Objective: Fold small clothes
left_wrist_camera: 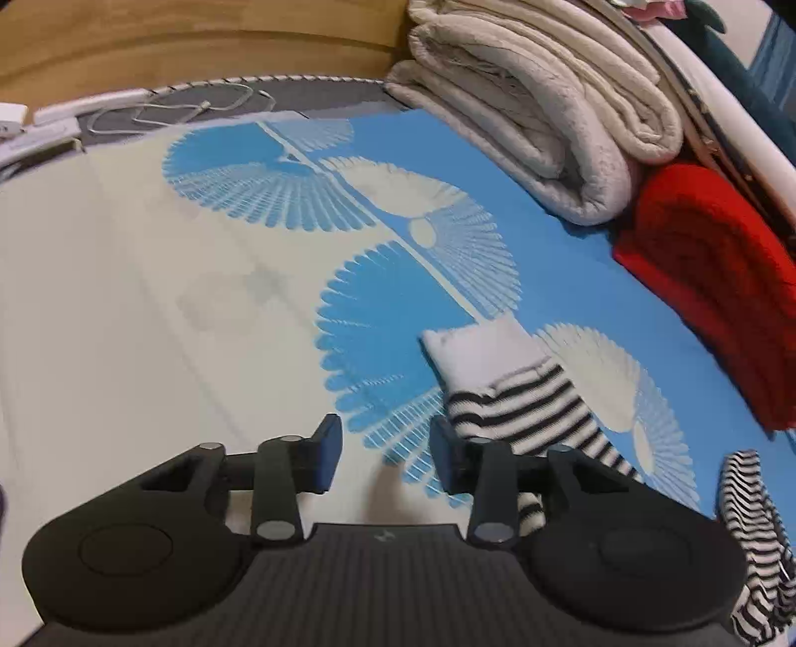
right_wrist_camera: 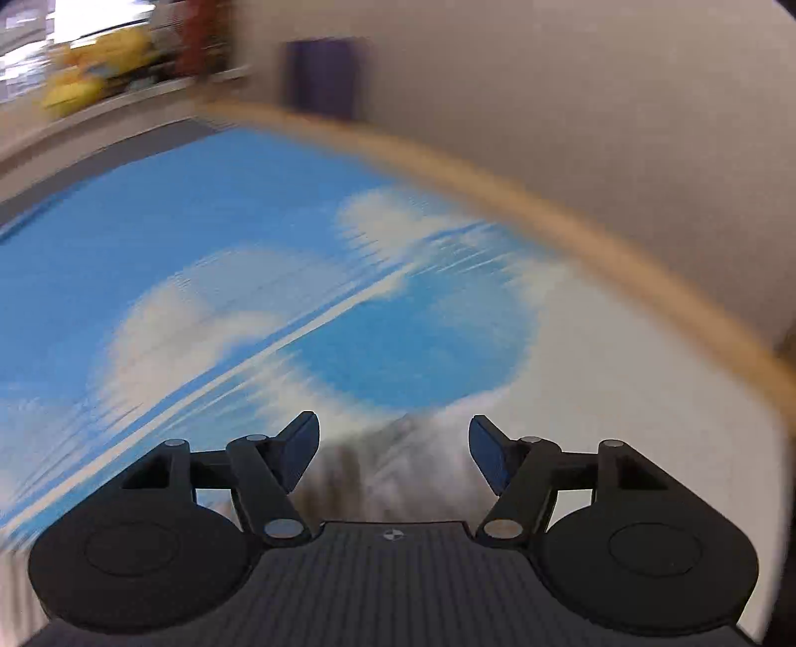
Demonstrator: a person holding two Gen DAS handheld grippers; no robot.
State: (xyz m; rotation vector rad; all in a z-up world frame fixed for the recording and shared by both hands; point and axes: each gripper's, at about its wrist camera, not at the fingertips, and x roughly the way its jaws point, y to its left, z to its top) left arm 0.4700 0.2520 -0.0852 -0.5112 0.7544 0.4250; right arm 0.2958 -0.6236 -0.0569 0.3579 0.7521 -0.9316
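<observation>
Hovering over the blue-and-cream bedsheet printed with fan-shaped rosettes [left_wrist_camera: 149, 308], the left gripper [left_wrist_camera: 385, 455] has its two black fingers with blue pads spread apart, holding nothing. Its right-hand pad [left_wrist_camera: 443, 453] sits just beside, possibly touching, the edge of a small black-and-white striped sock with a plain white cuff [left_wrist_camera: 502, 393]. That sock lies flat on the sheet, folded over near its middle, cuff pointing away from the gripper and the striped part running back under the gripper's right arm. A second striped piece of knit fabric [left_wrist_camera: 751, 542] lies at the lower right edge of the left wrist view, apart from the sock; whether it is the matching sock cannot be told.

Beyond the sock, further from the gripper and to the right, a folded red knitted blanket [left_wrist_camera: 711, 278] rests on the sheet, and past it a thick folded beige quilt [left_wrist_camera: 537, 124] is stacked against the side. Straight beyond the sock, at the far end of the sheet, a grey mattress edge carries a loose white cable [left_wrist_camera: 199, 107], backed by a wooden headboard [left_wrist_camera: 199, 45].

The right gripper [right_wrist_camera: 393, 448] is also wide open and empty, over another part of the same sheet [right_wrist_camera: 149, 239]. The right wrist view is heavily blurred. A smeared grey-and-dark patch [right_wrist_camera: 378, 473] lies between and just under the fingers; what it is cannot be told. A wooden bed edge [right_wrist_camera: 572, 224] curves along the sheet's far side.
</observation>
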